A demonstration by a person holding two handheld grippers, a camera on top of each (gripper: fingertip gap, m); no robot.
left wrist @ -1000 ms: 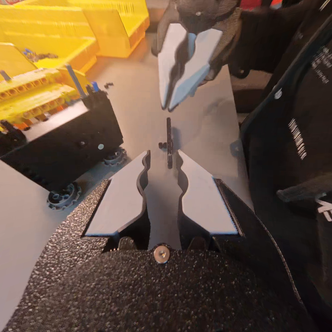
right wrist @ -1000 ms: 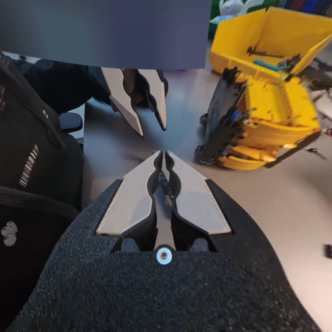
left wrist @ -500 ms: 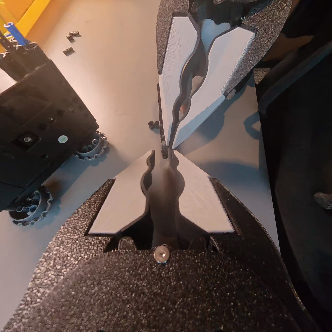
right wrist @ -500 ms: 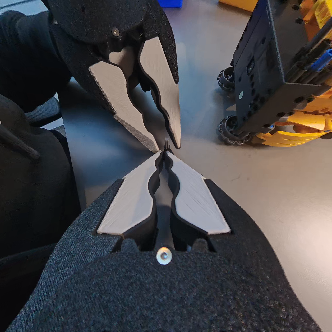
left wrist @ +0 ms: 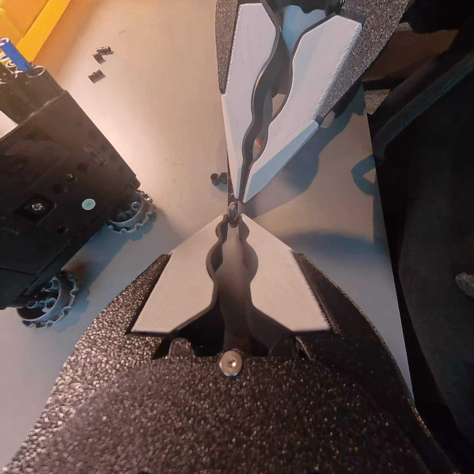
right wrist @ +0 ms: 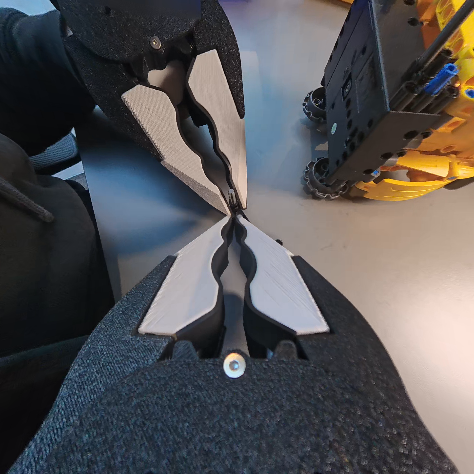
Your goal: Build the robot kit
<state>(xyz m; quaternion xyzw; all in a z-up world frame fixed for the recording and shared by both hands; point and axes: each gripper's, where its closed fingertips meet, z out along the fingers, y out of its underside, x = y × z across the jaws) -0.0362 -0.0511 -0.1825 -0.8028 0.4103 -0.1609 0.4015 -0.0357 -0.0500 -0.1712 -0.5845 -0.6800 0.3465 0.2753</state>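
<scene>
My two grippers meet tip to tip low over the grey table (left wrist: 166,115). My left gripper (left wrist: 232,221) is shut on a small black pin (left wrist: 232,211) with a pale end (right wrist: 231,195). My right gripper (right wrist: 234,218) is shut on a thin black bar, whose edge shows along its finger in the left wrist view (left wrist: 228,177). The pin sits at the end of that bar, between the two sets of fingertips. The right gripper also shows in the left wrist view (left wrist: 241,198), and the left gripper in the right wrist view (right wrist: 236,205).
A black and yellow brick-built vehicle (right wrist: 384,107) with small toothed wheels (left wrist: 130,218) stands close beside the grippers. Loose black pins (left wrist: 219,178) lie on the table, more farther off (left wrist: 101,51). A yellow bin (left wrist: 23,23) is behind. A person's dark clothing (left wrist: 436,230) borders the table edge. The grippers are tip to tip, or close to it.
The grippers came together from well apart until their tips meet. My left gripper went from open to shut on the pin at the end of the bar held by the right.
</scene>
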